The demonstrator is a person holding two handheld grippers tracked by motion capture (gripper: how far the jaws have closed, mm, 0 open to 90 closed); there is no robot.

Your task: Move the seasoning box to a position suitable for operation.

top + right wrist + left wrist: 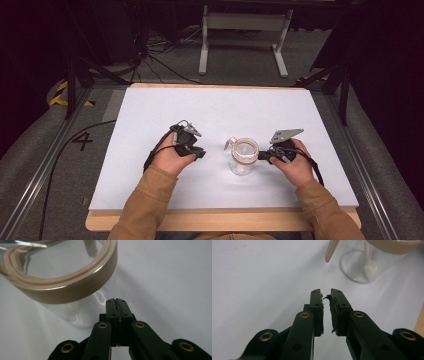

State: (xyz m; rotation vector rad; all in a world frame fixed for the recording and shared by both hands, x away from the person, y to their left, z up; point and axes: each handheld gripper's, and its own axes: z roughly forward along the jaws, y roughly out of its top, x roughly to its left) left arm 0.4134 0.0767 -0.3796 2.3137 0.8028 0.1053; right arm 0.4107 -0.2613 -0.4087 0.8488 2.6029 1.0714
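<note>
Clear glass jar [243, 157] with a tan band round its rim stands upright on the white table [215, 107], a little toward 5 o'clock from the table's centre in the high view, between the two hands. A tan strap or handle [230, 143] sticks out from the jar's rim toward 10 o'clock. Left gripper [198, 152] sits at 9 o'clock of the jar, near but apart, tips aimed toward it — in the left gripper view its jaws stand narrowly apart, nothing between them, worn pad [333, 312] edges frayed, with the jar base [359, 268] up at 1 o'clock of the tips. Right gripper [262, 156] is at 3 o'clock of the jar, tips just beside the glass; contact with the wall I cannot tell. In the right gripper view its jaws are pressed together, gripping nothing, and the jar's banded rim [75, 290] looms at 11 o'clock. Both hands rest low on the table — tan sleeves [150, 200] come in from 6 o'clock.
</note>
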